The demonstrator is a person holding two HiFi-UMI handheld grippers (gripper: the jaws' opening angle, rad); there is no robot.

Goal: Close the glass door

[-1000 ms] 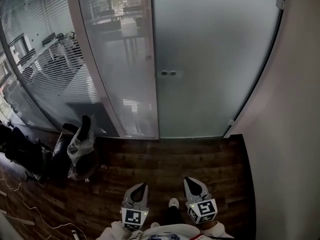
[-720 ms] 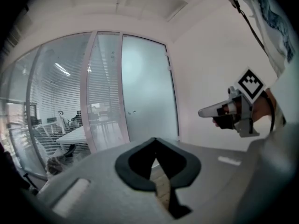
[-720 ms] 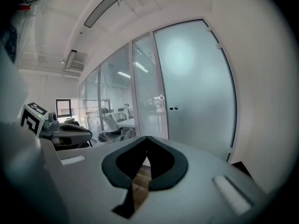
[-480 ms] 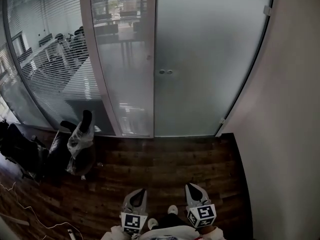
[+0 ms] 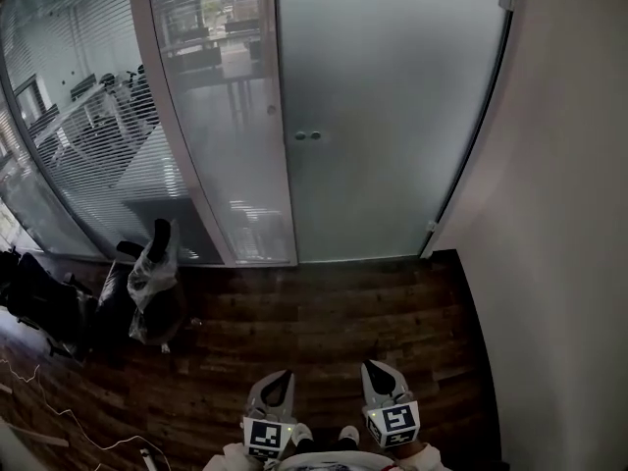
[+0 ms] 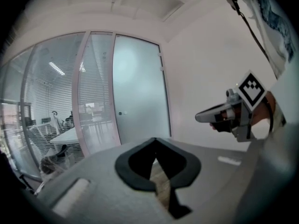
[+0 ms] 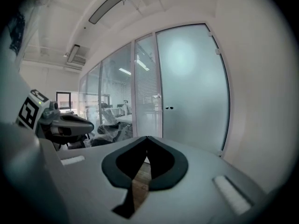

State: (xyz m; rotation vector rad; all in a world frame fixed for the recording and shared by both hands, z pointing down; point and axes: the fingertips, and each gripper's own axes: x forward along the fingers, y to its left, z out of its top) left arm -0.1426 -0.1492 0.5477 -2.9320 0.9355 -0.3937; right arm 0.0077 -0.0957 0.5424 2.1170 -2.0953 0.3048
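The frosted glass door [image 5: 383,116] stands flush in its frame, with two small round knobs [image 5: 307,135] at its left edge. It also shows in the left gripper view [image 6: 140,92] and the right gripper view [image 7: 196,87]. My left gripper [image 5: 278,386] and right gripper [image 5: 378,376] hang side by side at the bottom of the head view, over the wooden floor and well short of the door. Both are shut with nothing between the tips, as the left gripper [image 6: 155,139] and right gripper [image 7: 147,137] show in their own views.
A glass partition with blinds [image 5: 88,135] curves away left of the door. A dark office chair with a plastic bag [image 5: 152,283] stands at its foot. Thin cables [image 5: 59,415] lie on the floor at the lower left. A white wall [image 5: 569,214] runs along the right.
The door and its knobs have drifted a little left and up in the head view, and more floor shows before it. Both grippers stay shut, side by side.
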